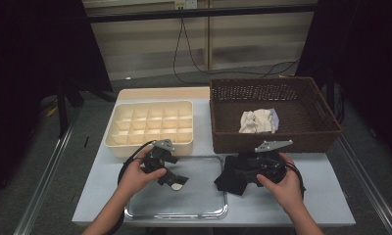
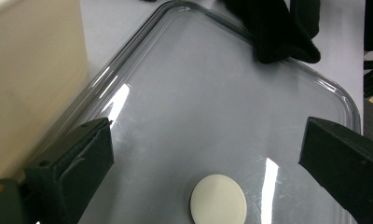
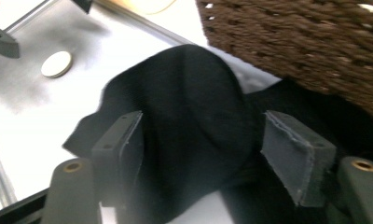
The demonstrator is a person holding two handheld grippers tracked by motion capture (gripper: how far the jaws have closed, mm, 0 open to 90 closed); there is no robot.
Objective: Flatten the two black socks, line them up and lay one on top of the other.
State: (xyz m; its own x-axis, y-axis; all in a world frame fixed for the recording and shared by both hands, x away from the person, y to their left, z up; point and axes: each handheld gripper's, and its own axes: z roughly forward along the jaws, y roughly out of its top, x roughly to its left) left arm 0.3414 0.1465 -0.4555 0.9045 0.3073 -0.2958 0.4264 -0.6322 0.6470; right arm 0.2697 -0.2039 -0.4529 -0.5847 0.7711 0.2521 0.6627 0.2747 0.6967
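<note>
1. While the right claw is standing open around the black cloth, that cloth is lying bunched between its jaws — no pad is pressing it.
2. It is draping over the tray's right rim, just before the wicker basket.
3. The left claw is hanging open too, gripping nothing — a pale disc is lying below it on the tray.
4. Open room is lying toward the tray's middle.
</note>
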